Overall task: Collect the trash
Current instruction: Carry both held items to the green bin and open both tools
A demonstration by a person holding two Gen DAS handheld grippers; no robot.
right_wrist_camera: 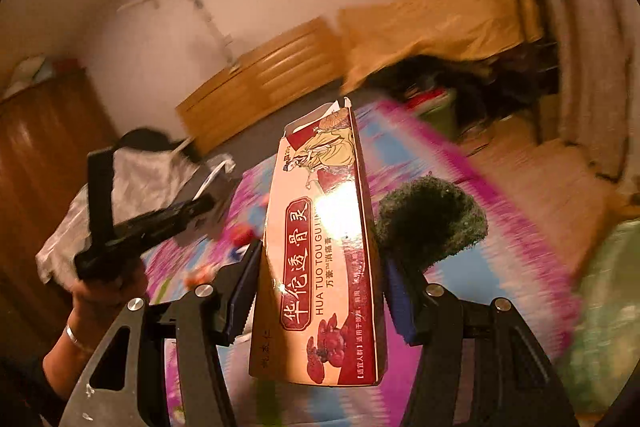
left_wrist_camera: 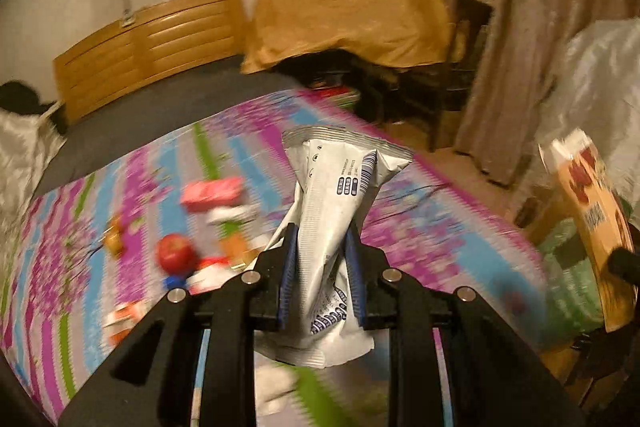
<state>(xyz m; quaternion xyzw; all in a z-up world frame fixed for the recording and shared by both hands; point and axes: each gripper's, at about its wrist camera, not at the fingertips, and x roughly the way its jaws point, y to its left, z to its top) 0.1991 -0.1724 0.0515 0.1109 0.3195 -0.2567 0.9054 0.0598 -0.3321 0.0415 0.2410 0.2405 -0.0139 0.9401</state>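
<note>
Crinkled white foil-like wrapper [left_wrist_camera: 328,227], faintly shiny, pinched between ribbed blue pads on the matt black plastic left gripper [left_wrist_camera: 322,267]. Bright metal pins gleam on its arms. Over on the right gripper [right_wrist_camera: 320,291], same matt black plastic, same blue ribbed pads, clamping a glossy cardboard box [right_wrist_camera: 324,251] with a hot glare off its printed face. Beside it, a dark green scrubby pad [right_wrist_camera: 432,223], rough and fibrous. Below, a woven-looking patterned cloth [left_wrist_camera: 420,219]. Behind, smooth varnished wooden headboard [left_wrist_camera: 152,43] and soft matt curtain fabric [left_wrist_camera: 520,27].
</note>
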